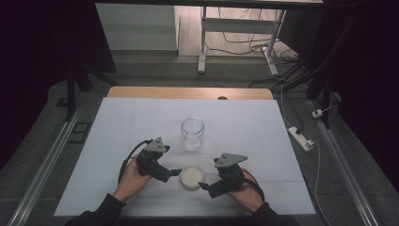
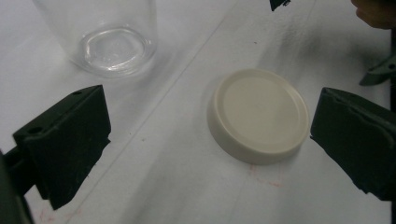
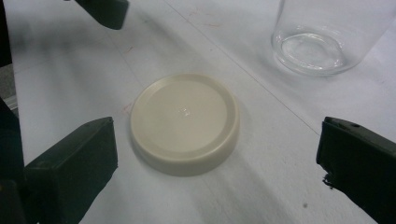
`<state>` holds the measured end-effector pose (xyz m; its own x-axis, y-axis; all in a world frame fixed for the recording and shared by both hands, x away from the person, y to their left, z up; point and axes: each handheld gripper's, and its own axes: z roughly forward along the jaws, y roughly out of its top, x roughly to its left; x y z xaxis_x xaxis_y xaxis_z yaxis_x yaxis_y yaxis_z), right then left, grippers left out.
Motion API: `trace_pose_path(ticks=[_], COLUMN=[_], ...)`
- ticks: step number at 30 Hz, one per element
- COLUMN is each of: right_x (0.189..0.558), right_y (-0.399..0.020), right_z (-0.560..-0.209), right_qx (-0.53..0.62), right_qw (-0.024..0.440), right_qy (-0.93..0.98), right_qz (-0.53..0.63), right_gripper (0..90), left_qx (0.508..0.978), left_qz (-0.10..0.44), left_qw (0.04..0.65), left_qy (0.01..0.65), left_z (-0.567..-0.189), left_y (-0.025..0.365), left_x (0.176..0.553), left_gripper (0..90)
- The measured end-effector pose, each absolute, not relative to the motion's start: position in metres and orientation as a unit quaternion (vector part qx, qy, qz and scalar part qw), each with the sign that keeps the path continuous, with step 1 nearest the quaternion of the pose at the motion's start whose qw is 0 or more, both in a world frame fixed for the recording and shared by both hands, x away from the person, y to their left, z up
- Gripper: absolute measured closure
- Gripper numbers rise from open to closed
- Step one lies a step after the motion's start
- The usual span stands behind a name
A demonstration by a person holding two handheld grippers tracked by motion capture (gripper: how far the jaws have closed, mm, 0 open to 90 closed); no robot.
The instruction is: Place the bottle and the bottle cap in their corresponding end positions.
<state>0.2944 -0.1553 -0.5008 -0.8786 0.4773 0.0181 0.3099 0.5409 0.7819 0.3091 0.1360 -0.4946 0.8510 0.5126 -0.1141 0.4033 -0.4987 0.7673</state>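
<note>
i hold both grippers, left gripper (image 1: 176,173) and right gripper (image 1: 202,186), spread wide flanking the lid (image 1: 192,176), ready to cap the jar (image 1: 192,132).

1. We hold the left gripper (image 1: 176,172) low in our left hand (image 1: 129,181), jaws wide apart, aimed right and inward.
2. Right gripper (image 1: 202,185) in our right hand (image 1: 245,194), jaws wide apart, aimed left, facing the other.

The high view looks forward and down on the whole bench (image 1: 141,122) from afar; each tool's camera sits low and close, facing inward, both sharing the lid (image 2: 259,114) and jar (image 3: 327,42)
</note>
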Motion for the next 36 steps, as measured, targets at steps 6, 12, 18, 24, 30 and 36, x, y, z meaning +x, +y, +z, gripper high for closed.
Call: trace_pose_path(ticks=[6,12,18,24,30,36], right_x=[0.288,0.284,0.281,0.278,0.275,0.272], right_y=[-0.166,-0.184,-0.2,-0.211,-0.222,-0.235], right_z=[-0.498,-0.496,-0.493,-0.493,-0.495,-0.496], right_qx=[0.231,0.244,0.265,0.278,0.29,0.306], right_qw=[0.104,0.112,0.118,0.123,0.129,0.136], right_qy=[0.87,0.866,0.857,0.856,0.856,0.853], right_qz=[0.423,0.421,0.425,0.418,0.408,0.401], right_gripper=[0.0,0.0,0.0,0.0,0.0,0.0], left_qx=[0.859,0.852,0.848,0.841,0.832,0.824], left_qz=[0.063,0.066,0.072,0.079,0.086,0.09], left_qw=[0.427,0.429,0.428,0.426,0.428,0.431], left_qy=[0.277,0.291,0.305,0.324,0.342,0.356], left_z=[-0.495,-0.496,-0.497,-0.498,-0.5,-0.501], left_y=[0.146,0.16,0.175,0.192,0.208,0.222], left_x=[0.296,0.285,0.272,0.261,0.251,0.24], left_gripper=[0.0,0.0,0.0,0.0,0.0,0.0])
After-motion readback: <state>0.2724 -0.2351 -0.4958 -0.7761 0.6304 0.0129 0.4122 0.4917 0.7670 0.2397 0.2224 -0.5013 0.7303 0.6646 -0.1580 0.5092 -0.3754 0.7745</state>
